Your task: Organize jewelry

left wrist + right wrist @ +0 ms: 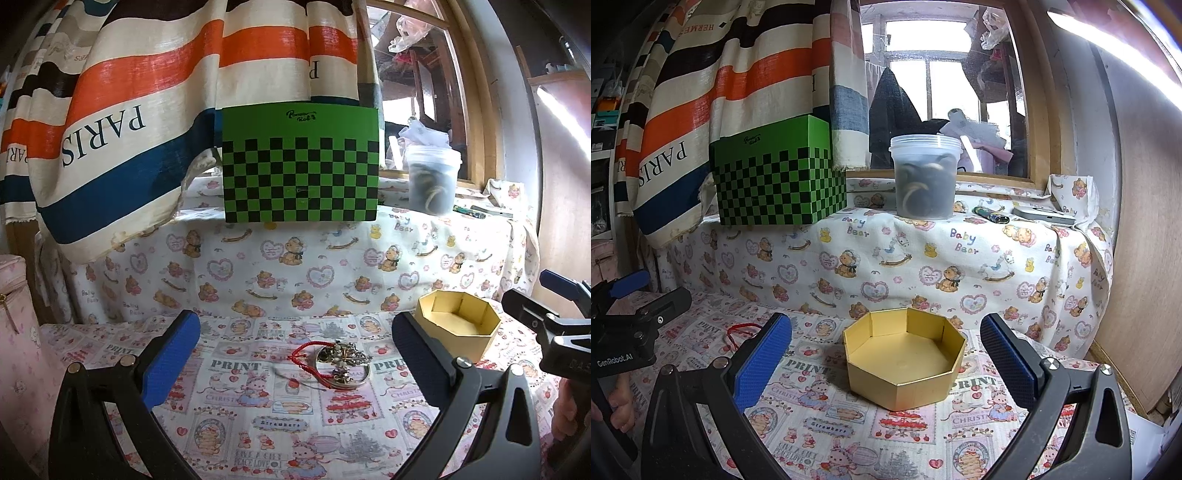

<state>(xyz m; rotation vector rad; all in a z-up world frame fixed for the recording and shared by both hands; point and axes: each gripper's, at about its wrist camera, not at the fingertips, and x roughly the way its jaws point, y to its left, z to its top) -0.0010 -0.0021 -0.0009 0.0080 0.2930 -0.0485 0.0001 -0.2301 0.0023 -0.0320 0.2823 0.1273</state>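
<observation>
Right wrist view: gold box (pixel 905 360) empty on surface (pixel 827 424); jewelry (pixel 340 363) beside it; left tool (pixel 295 354) and right tool (pixel 886 354) both released.

striped curtain (pixel 147 92), wood-framed window (pixel 942 74), bright daylight

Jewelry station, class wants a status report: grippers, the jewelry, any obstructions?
Left gripper and right gripper: jaws open, holding nothing. Jewelry pile tangled on the tablecloth, untouched. Gold octagonal box empty. Nothing in the way.
</observation>
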